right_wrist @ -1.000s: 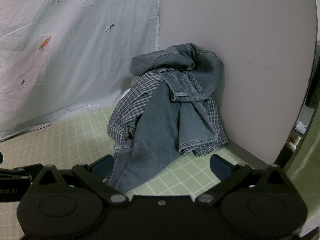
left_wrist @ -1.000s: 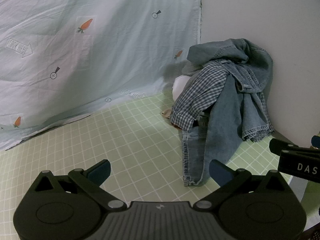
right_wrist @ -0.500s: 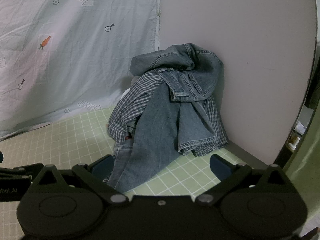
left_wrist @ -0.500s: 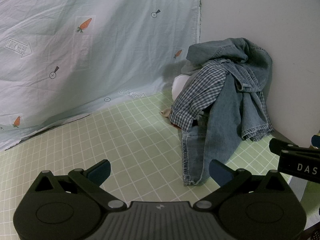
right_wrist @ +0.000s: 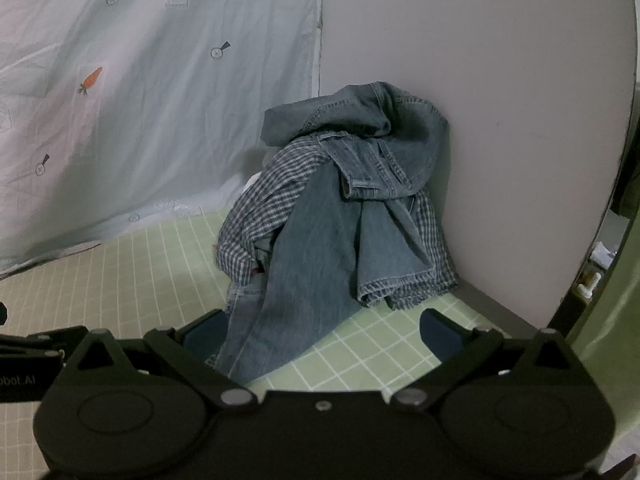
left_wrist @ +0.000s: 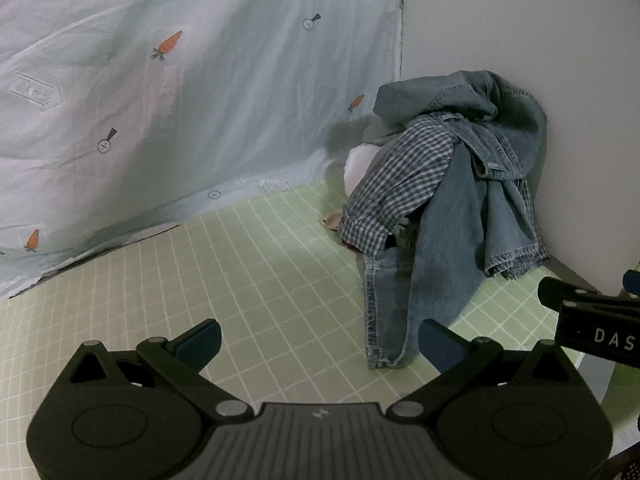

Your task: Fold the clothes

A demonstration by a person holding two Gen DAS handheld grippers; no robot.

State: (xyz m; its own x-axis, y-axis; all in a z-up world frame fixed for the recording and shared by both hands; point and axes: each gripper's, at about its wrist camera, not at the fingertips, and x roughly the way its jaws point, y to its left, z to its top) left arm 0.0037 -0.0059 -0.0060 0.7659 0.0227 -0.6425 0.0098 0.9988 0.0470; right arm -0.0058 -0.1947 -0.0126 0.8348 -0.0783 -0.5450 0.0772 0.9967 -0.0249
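Observation:
A heap of clothes leans in the corner against the wall. Blue jeans (left_wrist: 444, 248) (right_wrist: 316, 248) drape over it, one leg trailing down onto the green checked mat (left_wrist: 248, 280) (right_wrist: 132, 276). A blue-and-white checked shirt (left_wrist: 396, 184) (right_wrist: 260, 212) lies under the jeans, and something white (left_wrist: 358, 162) peeks out behind. My left gripper (left_wrist: 319, 342) is open and empty, low over the mat, left of the trailing leg's hem. My right gripper (right_wrist: 320, 330) is open too, with the jeans leg lying between and beyond its fingers.
A pale blue sheet (left_wrist: 168, 100) (right_wrist: 140, 100) printed with carrots hangs at the back left. A plain grey wall (left_wrist: 520, 32) (right_wrist: 480, 80) closes the right side. The mat's right edge (right_wrist: 492, 308) runs beside a dark strip. The right gripper's body (left_wrist: 592, 320) shows at the left view's right.
Both grippers have crept slightly toward the clothes heap, which looks a little larger in the right wrist view. Both stay open; the clothes have not moved.

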